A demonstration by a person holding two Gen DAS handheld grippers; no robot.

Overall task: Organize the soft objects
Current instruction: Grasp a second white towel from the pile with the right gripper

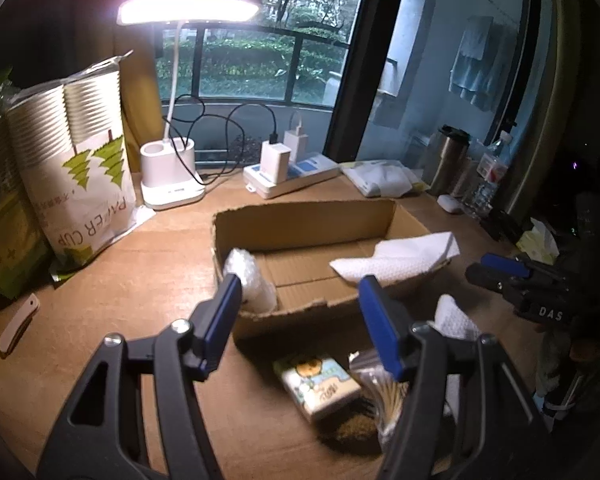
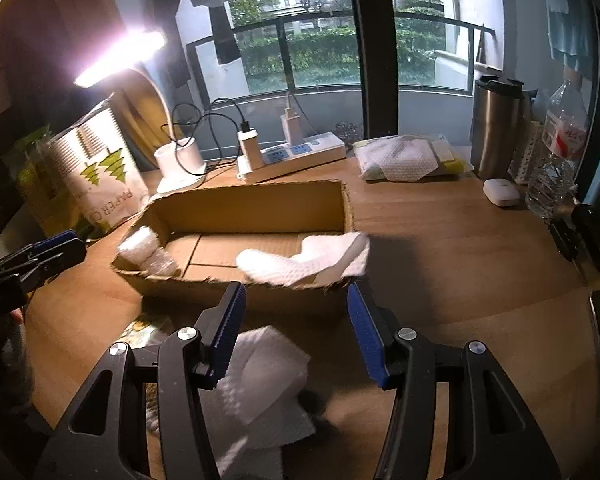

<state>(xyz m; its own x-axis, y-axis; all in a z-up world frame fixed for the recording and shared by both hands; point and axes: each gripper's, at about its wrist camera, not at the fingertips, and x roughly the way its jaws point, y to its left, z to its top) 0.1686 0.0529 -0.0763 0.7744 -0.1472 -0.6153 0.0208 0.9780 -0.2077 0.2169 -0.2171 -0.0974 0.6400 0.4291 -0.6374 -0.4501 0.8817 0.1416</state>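
A shallow brown cardboard box point(image 2: 260, 216) with torn edges sits open on the wooden desk point(image 2: 440, 240). Inside it, a roll of clear bubble wrap point(image 2: 148, 252) lies against the near left corner, and a white embossed paper towel point(image 2: 308, 260) is draped over the near right corner, partly hanging over the rim. The right gripper point(image 2: 296, 332) hovers just near of the box with its blue-padded fingers point(image 2: 230, 328) spread wide apart and nothing between them; below it a second crumpled white paper towel point(image 2: 260, 384) lies on the desk. The left gripper point(image 1: 300, 320) is likewise spread open and empty, hanging above the near wall of the box, over a small pack of tissues with a cartoon print point(image 1: 320, 384) and a clear plastic bag of thin sticks point(image 1: 384, 392) lying just beside each other on the desk. Far left stand a bag of paper cups point(image 1: 84, 168) and a lit white desk lamp point(image 1: 172, 176); a white power strip point(image 2: 292, 156) lies beyond the box, and a steel tumbler point(image 2: 496, 128) and a water bottle point(image 2: 556, 148) stand far right.
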